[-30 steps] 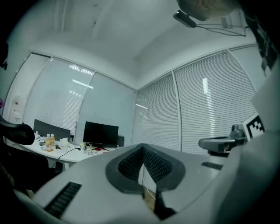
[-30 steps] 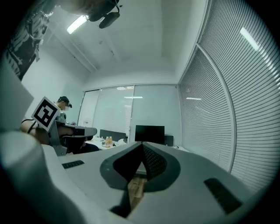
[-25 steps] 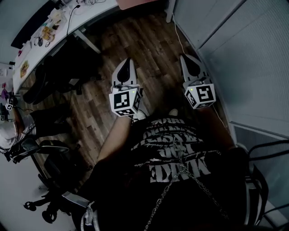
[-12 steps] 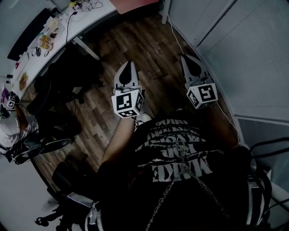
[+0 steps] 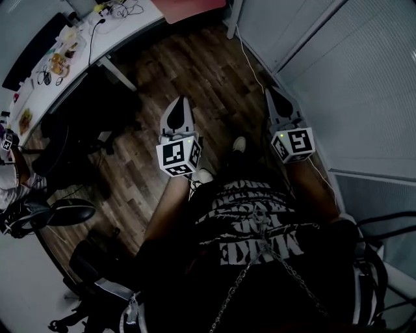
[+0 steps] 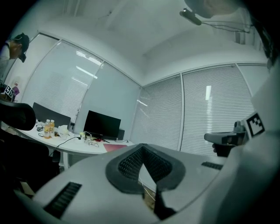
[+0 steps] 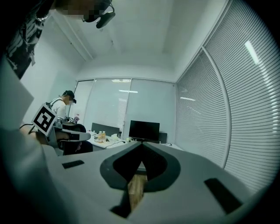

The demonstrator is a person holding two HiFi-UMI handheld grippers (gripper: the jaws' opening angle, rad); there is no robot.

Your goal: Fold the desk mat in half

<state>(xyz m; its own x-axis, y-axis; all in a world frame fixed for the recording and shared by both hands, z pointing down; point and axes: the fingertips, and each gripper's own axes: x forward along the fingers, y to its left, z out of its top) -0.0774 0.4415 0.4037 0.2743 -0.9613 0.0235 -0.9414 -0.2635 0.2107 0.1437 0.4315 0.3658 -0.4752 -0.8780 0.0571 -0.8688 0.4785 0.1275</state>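
Observation:
A pink-red desk mat [image 5: 195, 8] lies on the white desk [image 5: 71, 65] at the far top of the head view; in the left gripper view the mat [image 6: 114, 147] shows beyond the jaws, beside a black monitor [image 6: 102, 124]. My left gripper [image 5: 180, 104] is held over the wooden floor, shut and empty, well short of the desk. To its right, my right gripper [image 5: 272, 92] is likewise shut with nothing in it. Both point forward at about waist height. In their own views, the left gripper [image 6: 142, 146] and the right gripper [image 7: 142, 144] have their jaw tips touching.
Black office chairs [image 5: 71, 211] stand at the left by the desk. Another person [image 5: 10, 188] sits at the far left. A wall of blinds [image 5: 364, 84] runs along the right, with a thin cable [image 5: 250, 62] on the floor beside it. Bottles and cables clutter the desk.
The head view has shifted slightly and a shoe now shows on the floor between the grippers. Both grippers stay shut and side by side, sitting a little lower in the picture.

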